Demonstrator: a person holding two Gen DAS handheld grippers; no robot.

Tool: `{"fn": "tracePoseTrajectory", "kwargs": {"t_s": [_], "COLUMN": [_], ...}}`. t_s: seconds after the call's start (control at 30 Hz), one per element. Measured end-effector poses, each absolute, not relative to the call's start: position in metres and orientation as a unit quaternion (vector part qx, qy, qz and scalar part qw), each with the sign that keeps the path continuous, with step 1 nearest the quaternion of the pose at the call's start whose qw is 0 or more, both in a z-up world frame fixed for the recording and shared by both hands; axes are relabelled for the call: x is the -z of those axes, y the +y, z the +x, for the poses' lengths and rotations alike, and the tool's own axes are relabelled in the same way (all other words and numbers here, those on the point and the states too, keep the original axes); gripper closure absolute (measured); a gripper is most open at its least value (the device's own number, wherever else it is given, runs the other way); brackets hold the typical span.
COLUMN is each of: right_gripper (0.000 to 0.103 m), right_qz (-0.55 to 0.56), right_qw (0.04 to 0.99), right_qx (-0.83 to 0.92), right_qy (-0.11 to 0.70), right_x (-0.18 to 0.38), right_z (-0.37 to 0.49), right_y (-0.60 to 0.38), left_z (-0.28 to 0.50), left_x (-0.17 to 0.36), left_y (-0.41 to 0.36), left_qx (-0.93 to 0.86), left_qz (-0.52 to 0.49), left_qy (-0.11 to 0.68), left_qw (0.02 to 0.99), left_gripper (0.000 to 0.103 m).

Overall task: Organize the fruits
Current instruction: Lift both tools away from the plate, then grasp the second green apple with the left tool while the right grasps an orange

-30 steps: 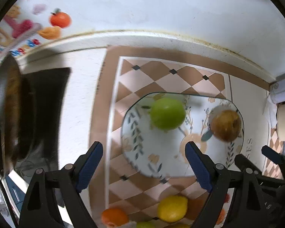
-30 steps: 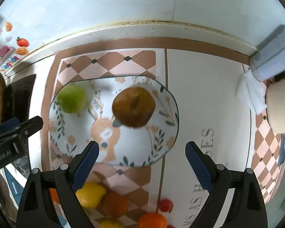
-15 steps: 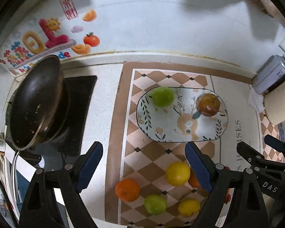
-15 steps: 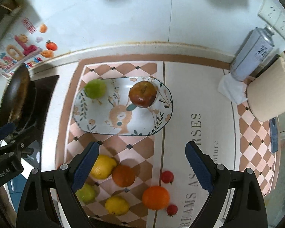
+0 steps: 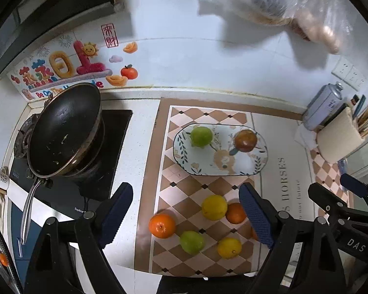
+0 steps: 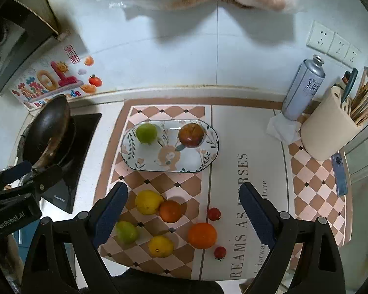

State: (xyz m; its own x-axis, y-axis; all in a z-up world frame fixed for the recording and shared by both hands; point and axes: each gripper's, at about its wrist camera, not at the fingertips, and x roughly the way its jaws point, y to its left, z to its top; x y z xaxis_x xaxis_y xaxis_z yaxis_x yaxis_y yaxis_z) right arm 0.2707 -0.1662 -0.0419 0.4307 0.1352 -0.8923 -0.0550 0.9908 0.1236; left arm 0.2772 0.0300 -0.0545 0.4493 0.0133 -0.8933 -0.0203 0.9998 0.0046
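Observation:
An oval patterned plate (image 5: 247,166) (image 6: 144,159) on the checkered mat holds a green apple (image 5: 201,136) (image 6: 146,133) and a red-brown apple (image 5: 245,140) (image 6: 190,135). In front of it lie loose fruits: a yellow lemon (image 6: 148,201), an orange (image 6: 169,211), a green fruit (image 6: 126,231), a second lemon (image 6: 160,245), a large orange (image 6: 202,235) and two small red fruits (image 6: 213,213). Another orange (image 5: 162,225) shows in the left view. My left gripper (image 5: 186,216) and right gripper (image 6: 184,214) are both open and empty, held high above the loose fruits.
A black wok (image 5: 63,129) sits on the stove at left. A spray can (image 6: 303,90), a crumpled tissue (image 6: 282,127) and a cream utensil holder (image 6: 328,127) stand at the right. The counter's front edge runs just below the fruits.
Both grippers have pulled up and back from close over the plate; the loose fruits in front and the wall behind have come into view. Both stay open. The fruits have not moved.

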Motion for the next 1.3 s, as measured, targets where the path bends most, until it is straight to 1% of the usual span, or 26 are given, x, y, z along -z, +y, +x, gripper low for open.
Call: {"fn": "tracePoseTrajectory", "kwargs": {"t_s": [0.17,0.27,0.33,0.47,0.6,0.77,0.9,1.1,1.17,1.23,1.3], "right_gripper": [0.009,0.009,0.009,0.009,0.009,0.009,0.009,0.009,0.009,0.009,0.010], "right_qz": [0.054,0.060,0.068,0.086,0.117,0.138,0.137,0.128,0.129,0.131,0.135], "right_qw": [0.845,0.836,0.822,0.778,0.712,0.655,0.642,0.635,0.633,0.630,0.626], "right_qx": [-0.068,-0.071,-0.074,-0.069,-0.054,-0.039,-0.029,-0.024,-0.023,-0.023,-0.022], "right_qy": [0.528,0.541,0.560,0.618,0.690,0.742,0.754,0.761,0.763,0.765,0.768], "right_x": [0.032,0.042,0.059,0.118,0.198,0.266,0.289,0.301,0.304,0.308,0.313], "right_z": [0.262,0.264,0.268,0.278,0.281,0.268,0.263,0.266,0.269,0.270,0.271], "right_y": [-0.170,-0.172,-0.175,-0.185,-0.202,-0.214,-0.216,-0.216,-0.216,-0.216,-0.215], "left_z": [0.267,0.265,0.266,0.273,0.277,0.271,0.267,0.262,0.262,0.261,0.261], "left_x": [0.049,0.055,0.063,0.100,0.158,0.227,0.266,0.303,0.312,0.318,0.325], "left_y": [0.030,0.030,0.030,0.031,0.034,0.041,0.042,0.032,0.028,0.026,0.022], "left_qx": [-0.005,-0.004,-0.002,0.002,-0.005,-0.003,-0.005,0.008,0.013,0.015,0.019], "left_qz": [-0.014,-0.017,-0.022,-0.023,-0.018,-0.040,-0.053,-0.054,-0.053,-0.048,-0.047], "left_qy": [0.524,0.533,0.542,0.587,0.648,0.715,0.749,0.774,0.777,0.780,0.780], "left_qw": [0.851,0.846,0.840,0.809,0.761,0.698,0.660,0.630,0.627,0.624,0.624], "left_gripper": [0.015,0.015,0.015,0.015,0.012,0.013,0.013,0.013,0.020,0.024,0.025]}}
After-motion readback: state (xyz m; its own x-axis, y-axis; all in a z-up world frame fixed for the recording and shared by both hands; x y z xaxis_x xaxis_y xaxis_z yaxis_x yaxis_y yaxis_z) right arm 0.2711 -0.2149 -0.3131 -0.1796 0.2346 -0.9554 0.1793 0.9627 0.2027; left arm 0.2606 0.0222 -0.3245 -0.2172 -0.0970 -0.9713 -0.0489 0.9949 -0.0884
